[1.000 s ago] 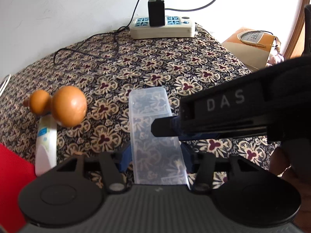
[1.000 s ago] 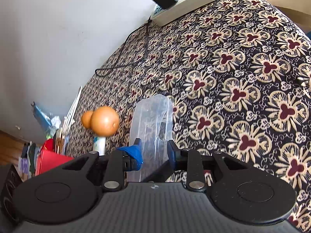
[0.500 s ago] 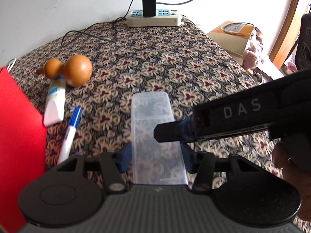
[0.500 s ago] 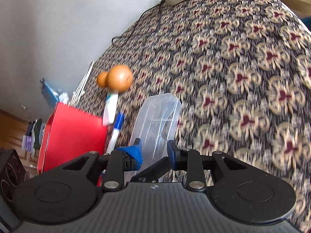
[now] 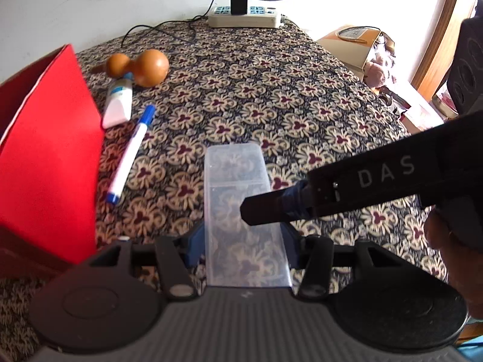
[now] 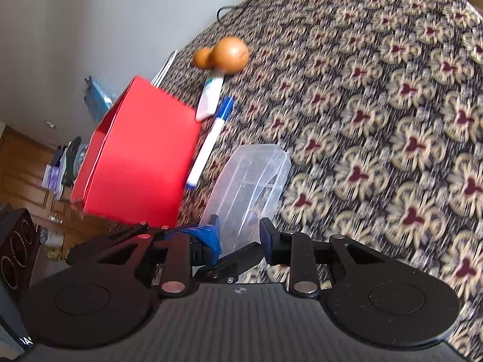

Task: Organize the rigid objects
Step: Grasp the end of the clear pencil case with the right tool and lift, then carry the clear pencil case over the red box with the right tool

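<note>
left gripper (image 5: 241,239) clamps the clear plastic case (image 5: 241,208) across its width; right gripper (image 6: 240,230) pinches its edge, sharing the load, probably bound for the red box (image 5: 45,163).

Black hand-held gripper (image 5: 241,238), blue pads, "DAS" lettering.

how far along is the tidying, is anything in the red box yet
Nothing visibly packed: the red box's inside is barely shown. In hand: the clear plastic case, gripped by both the left gripper and right gripper. Left on the cloth: brown gourd, white tube, blue-capped marker.
</note>
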